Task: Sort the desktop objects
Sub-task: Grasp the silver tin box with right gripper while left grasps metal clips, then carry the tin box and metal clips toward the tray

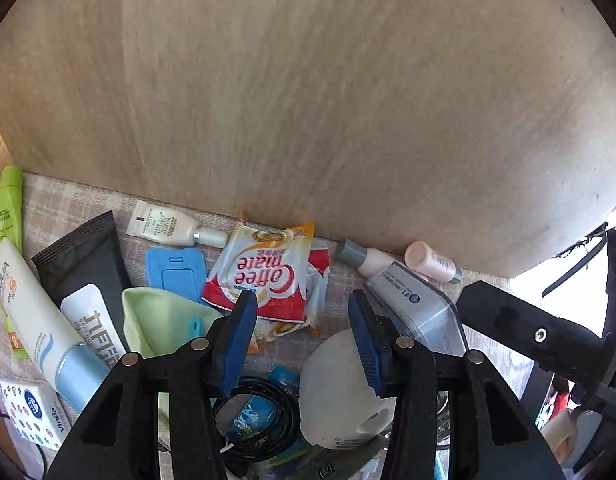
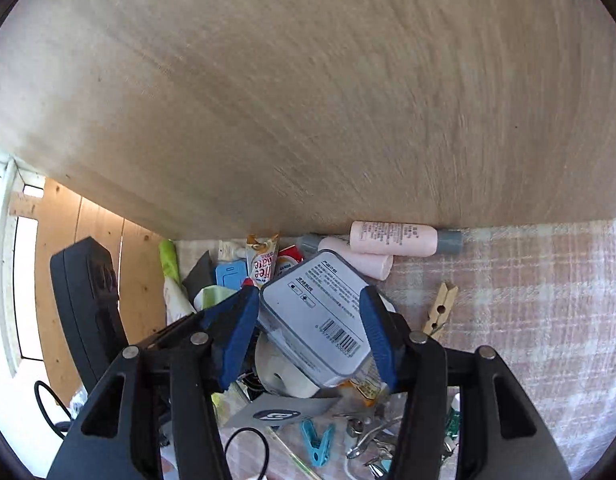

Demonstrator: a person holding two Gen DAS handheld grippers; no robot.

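Blue-padded right gripper (image 2: pixel 310 330) pinches a clear plastic case (image 2: pixel 316 320) w/ a grey barcoded label, one pad on each long side, case tilted above the clutter. Left gripper (image 1: pixel 304 334) hangs spread wide w/ nothing between its pads, over a white rounded piece (image 1: pixel 336 392) and a black cable coil (image 1: pixel 260 416). In the left wrist view the same case shows at 2 o'clock from the left gripper, and a Coffee mate sachet (image 1: pixel 268 276) lies at 12 o'clock just past the fingertips. At 10 o'clock sit a blue tag (image 1: pixel 176 268), a pale green cloth (image 1: pixel 164 320), a black tube (image 1: pixel 88 268), a white tube w/ light blue cap (image 1: pixel 40 320) and a green tube (image 1: pixel 8 204); a small cream tube (image 1: pixel 168 226) lies against the wooden board (image 1: pixel 308 100). Two pink bottles (image 2: pixel 392 238) w/ grey caps rest at the board's foot, at 1 o'clock from the right gripper. On the checked cloth (image 2: pixel 528 300) a wooden clothespin (image 2: pixel 440 310) lies at 3 o'clock, a teal clip (image 2: pixel 318 442) at 6 o'clock
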